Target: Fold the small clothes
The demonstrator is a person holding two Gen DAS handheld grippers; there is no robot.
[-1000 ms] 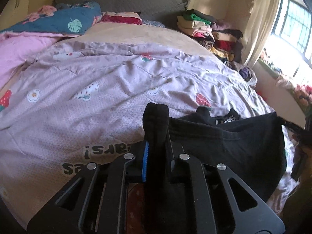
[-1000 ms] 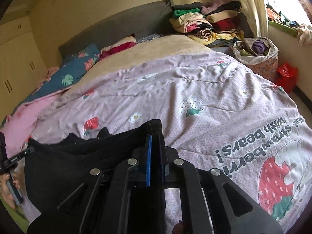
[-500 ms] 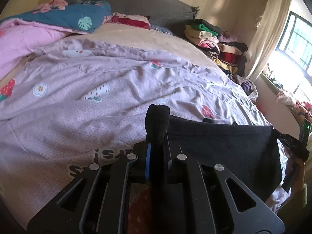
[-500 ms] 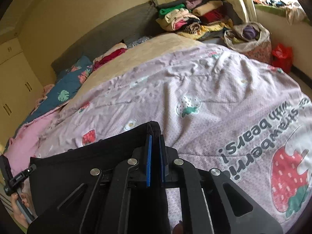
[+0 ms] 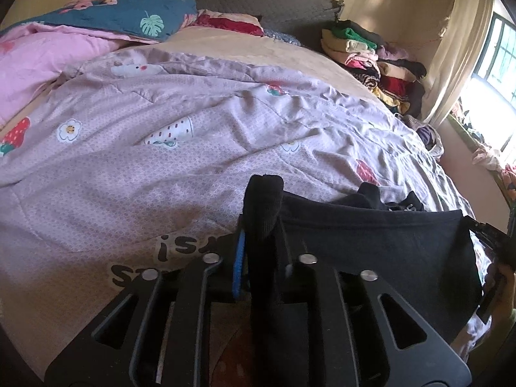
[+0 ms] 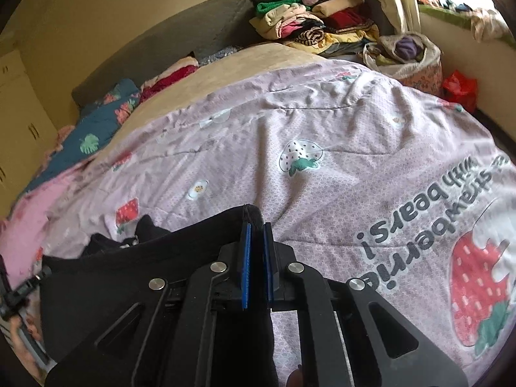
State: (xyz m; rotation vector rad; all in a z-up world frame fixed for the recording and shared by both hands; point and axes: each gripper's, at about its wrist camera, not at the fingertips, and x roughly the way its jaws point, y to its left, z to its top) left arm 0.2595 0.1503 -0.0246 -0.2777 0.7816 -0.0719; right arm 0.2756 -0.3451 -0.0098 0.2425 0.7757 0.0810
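A small black garment (image 5: 371, 242) hangs stretched between my two grippers over the near edge of the bed. My left gripper (image 5: 261, 206) is shut on one corner of it, the cloth bunched over the fingertips. My right gripper (image 6: 256, 225) is shut on the other corner, and the garment (image 6: 129, 277) spreads away to its left. Part of the garment with white lettering (image 5: 403, 204) rests crumpled on the quilt behind the held edge. The other gripper shows at the far edge of each view.
The bed carries a mauve strawberry-print quilt (image 5: 193, 148) with a beige sheet (image 5: 242, 45) behind it. Pink and teal blankets (image 5: 96, 22) lie at the back left. A stack of folded clothes (image 5: 371, 54) and a full laundry bag (image 6: 406, 54) stand at the back right near the window.
Both grippers have kept their hold. The taut top edge has slackened and dropped a little, so the crumpled lettered part shows behind it again.
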